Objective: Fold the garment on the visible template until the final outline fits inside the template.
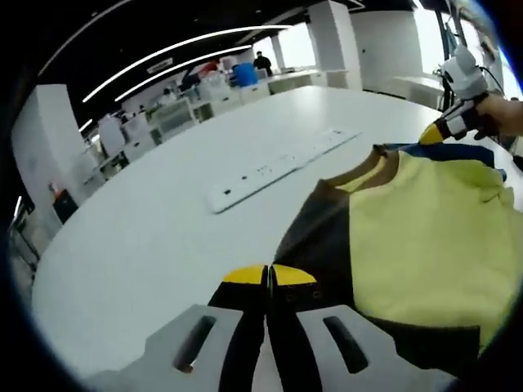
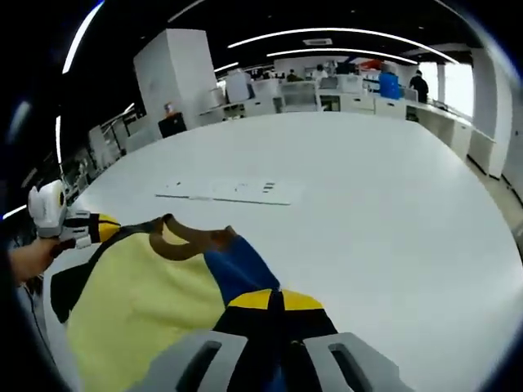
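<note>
The garment (image 1: 425, 237), yellow with dark and blue panels and a brown collar, lies spread on the white desk (image 1: 163, 237). The left tool (image 1: 269, 276) is clamped on its dark sleeve edge, jaws together. The right tool (image 2: 272, 300) is likewise closed, gripping the blue sleeve; a white strip (image 1: 278, 167) lies on the desk beyond the collar.

Garment (image 1: 425, 237) cut off at right edge; template hidden.

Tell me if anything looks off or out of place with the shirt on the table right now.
The shirt is not lying flat: both grippers are shut on its edges, the left gripper on the dark sleeve side, the right gripper on the blue side. No template outline is visible on the white table.
</note>
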The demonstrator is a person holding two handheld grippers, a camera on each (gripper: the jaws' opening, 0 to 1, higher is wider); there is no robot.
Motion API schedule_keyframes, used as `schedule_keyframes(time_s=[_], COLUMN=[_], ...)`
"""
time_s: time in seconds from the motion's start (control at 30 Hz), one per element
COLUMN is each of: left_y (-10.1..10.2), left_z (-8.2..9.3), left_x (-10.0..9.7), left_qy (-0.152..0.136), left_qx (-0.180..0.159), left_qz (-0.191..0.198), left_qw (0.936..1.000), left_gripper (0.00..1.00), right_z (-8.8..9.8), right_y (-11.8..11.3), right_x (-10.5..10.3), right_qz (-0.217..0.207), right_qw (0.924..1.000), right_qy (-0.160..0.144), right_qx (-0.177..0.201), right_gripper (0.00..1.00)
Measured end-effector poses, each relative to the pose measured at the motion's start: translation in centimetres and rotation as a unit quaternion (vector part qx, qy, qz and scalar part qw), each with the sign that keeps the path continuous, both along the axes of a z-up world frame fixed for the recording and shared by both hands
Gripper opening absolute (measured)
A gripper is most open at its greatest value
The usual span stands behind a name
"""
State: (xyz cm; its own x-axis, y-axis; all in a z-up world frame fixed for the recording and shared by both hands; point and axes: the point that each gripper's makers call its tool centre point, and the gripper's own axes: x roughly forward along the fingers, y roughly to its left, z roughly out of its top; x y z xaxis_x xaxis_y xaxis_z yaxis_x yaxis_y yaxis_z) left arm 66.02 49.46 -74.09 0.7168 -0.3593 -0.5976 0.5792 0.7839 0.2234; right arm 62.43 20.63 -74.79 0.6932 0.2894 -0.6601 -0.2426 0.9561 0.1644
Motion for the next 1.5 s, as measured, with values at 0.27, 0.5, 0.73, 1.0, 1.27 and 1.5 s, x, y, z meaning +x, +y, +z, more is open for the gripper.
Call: schedule_keyframes(time_s=[0.27, 0.5, 0.73, 1.0, 1.27, 1.5], left_y=[0.7, 1.7, 3.4, 4.7, 6.1, 6.4], left_z=[1.5, 3.9, 5.8, 7.7, 8.2, 8.3], left_x=[-0.6, -1.7, -3.8, -6.9, -10.8, -13.9], left_qy=[0.017, 0.009, -0.011, -0.019, -0.008, -0.005], left_qx=[-0.057, -0.117, -0.121, -0.128, -0.133, -0.14], left_qz=[0.034, 0.056, 0.063, 0.059, 0.054, 0.044], left_qw=[0.9976, 0.9915, 0.9905, 0.9898, 0.9896, 0.9892], left_gripper=[0.19, 0.39, 0.56, 0.68, 0.74, 0.74], right_z=[1.8, 2.9, 4.1, 5.9, 6.9, 7.3], right_y=[0.0, 0.5, 1.3, 1.0, -0.2, -1.4], right_x=[-0.4, -2.2, -4.3, -7.4, -11.4, -14.2], right_qz=[0.011, 0.044, 0.068, 0.084, 0.107, 0.106], right_qw=[0.9998, 0.9989, 0.9977, 0.9961, 0.9941, 0.9943], right_qy=[-0.013, -0.012, -0.008, 0.002, 0.005, 0.008], right_qx=[0.01, -0.007, 0.004, 0.028, 0.016, 0.004], right_gripper=[0.19, 0.38, 0.52, 0.63, 0.65, 0.65])
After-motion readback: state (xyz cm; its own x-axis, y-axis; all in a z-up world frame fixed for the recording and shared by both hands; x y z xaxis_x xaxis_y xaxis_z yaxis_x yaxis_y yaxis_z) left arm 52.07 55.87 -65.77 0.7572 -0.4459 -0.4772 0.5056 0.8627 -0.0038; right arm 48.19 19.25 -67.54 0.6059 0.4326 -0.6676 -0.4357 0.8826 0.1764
